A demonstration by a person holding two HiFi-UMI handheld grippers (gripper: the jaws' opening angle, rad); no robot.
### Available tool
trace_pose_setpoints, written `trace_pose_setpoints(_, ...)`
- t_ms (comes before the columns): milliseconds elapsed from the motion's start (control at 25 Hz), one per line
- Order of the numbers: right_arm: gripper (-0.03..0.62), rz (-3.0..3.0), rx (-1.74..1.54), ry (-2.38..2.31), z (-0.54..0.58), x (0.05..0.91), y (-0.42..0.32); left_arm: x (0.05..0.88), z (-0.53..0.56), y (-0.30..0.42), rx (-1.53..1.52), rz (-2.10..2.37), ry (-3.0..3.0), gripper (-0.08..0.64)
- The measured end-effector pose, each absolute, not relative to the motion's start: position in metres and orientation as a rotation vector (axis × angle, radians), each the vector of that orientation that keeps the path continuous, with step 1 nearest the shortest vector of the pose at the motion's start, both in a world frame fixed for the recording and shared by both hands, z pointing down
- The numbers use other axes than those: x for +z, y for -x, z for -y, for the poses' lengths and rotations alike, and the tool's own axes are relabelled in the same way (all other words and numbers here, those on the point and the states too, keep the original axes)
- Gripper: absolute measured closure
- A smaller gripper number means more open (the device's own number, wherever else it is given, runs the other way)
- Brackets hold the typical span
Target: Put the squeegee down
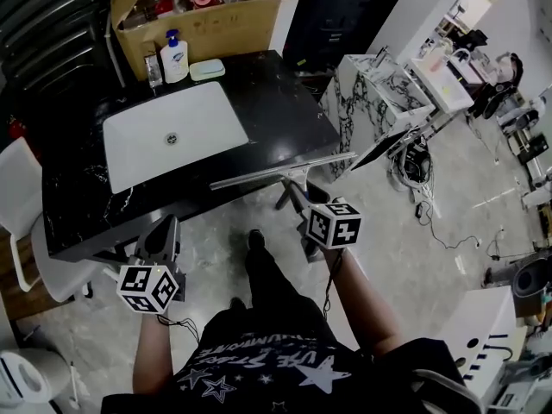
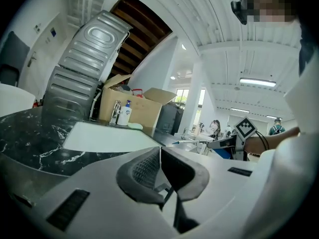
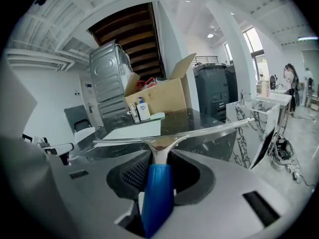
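The squeegee (image 3: 158, 142) has a blue handle (image 3: 156, 193) and a long metal blade; my right gripper (image 3: 158, 159) is shut on the handle. In the head view the squeegee blade (image 1: 280, 172) hangs level just past the front edge of the black marble counter (image 1: 276, 110), held by the right gripper (image 1: 297, 198). My left gripper (image 1: 164, 235) is below the counter's front left part, shut with nothing in it. In the left gripper view the left gripper (image 2: 160, 156) has its jaws together, and the squeegee (image 2: 192, 142) shows far off to the right.
A white sink basin (image 1: 172, 134) is set in the counter. A soap bottle (image 1: 174, 57), a pale sponge (image 1: 207, 69) and an open cardboard box (image 1: 194, 11) are at its back. A white marble stand (image 1: 379, 84) is to the right, a white chair (image 1: 21, 201) to the left.
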State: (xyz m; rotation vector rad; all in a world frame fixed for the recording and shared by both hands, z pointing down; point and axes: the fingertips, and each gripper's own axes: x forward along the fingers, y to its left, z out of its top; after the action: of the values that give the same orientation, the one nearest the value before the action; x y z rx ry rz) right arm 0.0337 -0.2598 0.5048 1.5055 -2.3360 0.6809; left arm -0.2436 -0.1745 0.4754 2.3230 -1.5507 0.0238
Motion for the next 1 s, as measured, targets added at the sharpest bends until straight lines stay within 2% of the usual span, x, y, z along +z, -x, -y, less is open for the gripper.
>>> trace_pose_setpoints(640, 0.457, 2.316, 0.736, -1.410, 0.452, 0.534, -0.049, 0.477, 0.363, 0.187, 0.159, 1.541, -2.272, 0.532)
trace_pose_setpoints(1000, 0.456, 2.244, 0.765, -1.337, 0.523, 0.559, -0.054, 0.486, 0.441, 0.174, 0.205, 1.535, -2.224, 0.533)
